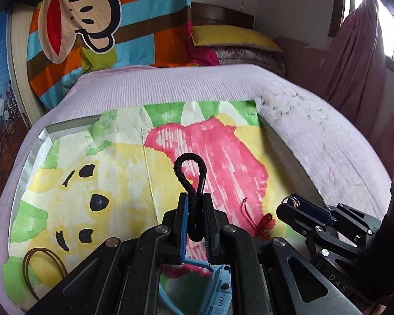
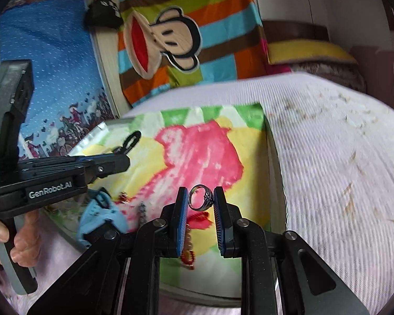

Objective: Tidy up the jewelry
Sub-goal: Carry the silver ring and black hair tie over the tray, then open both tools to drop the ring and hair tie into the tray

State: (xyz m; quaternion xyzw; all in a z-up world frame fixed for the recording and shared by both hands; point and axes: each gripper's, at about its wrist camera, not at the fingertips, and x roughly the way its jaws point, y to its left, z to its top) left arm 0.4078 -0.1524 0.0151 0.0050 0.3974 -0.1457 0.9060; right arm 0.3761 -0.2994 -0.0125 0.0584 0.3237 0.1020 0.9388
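Note:
My left gripper is shut on a black braided cord bracelet, whose loop sticks up and forward above a colourful cartoon mat. It also shows in the right wrist view. My right gripper is shut on a silver ring, held at the fingertips above the mat; in the left wrist view the ring sits at its tips. A red tasselled cord, a red bead string, a light blue watch and a thin brown hoop lie on the mat.
The mat lies on a board on a lilac bed cover. A striped monkey blanket and pillows stand behind. A hand holds the left gripper's handle.

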